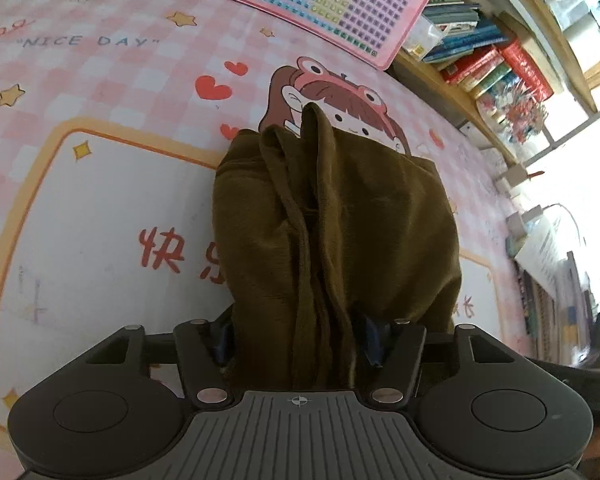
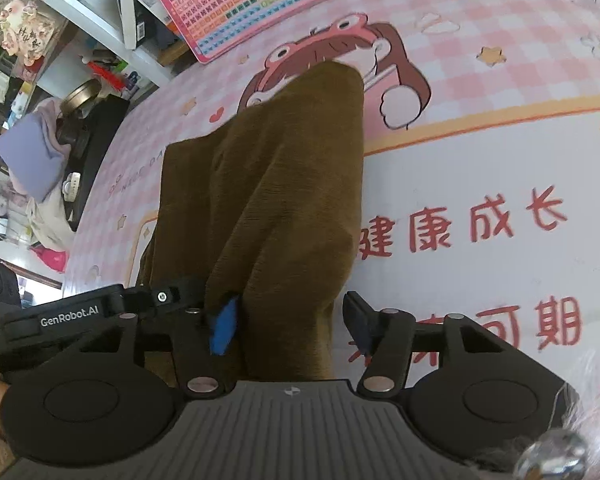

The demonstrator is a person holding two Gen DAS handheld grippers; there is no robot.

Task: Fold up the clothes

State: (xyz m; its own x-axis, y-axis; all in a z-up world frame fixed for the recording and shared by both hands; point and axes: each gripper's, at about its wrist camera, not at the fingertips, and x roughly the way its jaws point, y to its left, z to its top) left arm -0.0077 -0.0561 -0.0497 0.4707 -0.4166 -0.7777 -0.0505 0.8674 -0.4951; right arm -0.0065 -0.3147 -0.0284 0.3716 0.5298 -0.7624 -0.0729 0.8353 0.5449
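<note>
An olive-brown garment (image 1: 340, 216) hangs bunched over a pink checked cartoon mat (image 1: 100, 184). My left gripper (image 1: 300, 340) is shut on the garment's near edge, with cloth filling the space between its blue pads (image 1: 370, 340). In the right wrist view the same garment (image 2: 284, 184) drapes down toward the mat (image 2: 480, 152). My right gripper (image 2: 292, 324) has the cloth between its fingers: the left blue pad (image 2: 224, 328) touches it, the right pad (image 2: 358, 328) stands a little off it. The other gripper's body (image 2: 72, 312) shows at the left.
A pink chart board (image 1: 324, 4) lies at the mat's far edge, also in the right view (image 2: 252, 0). Bookshelves (image 1: 500, 60) stand to the right. Shelves and piled clutter (image 2: 40, 120) stand to the left in the right view.
</note>
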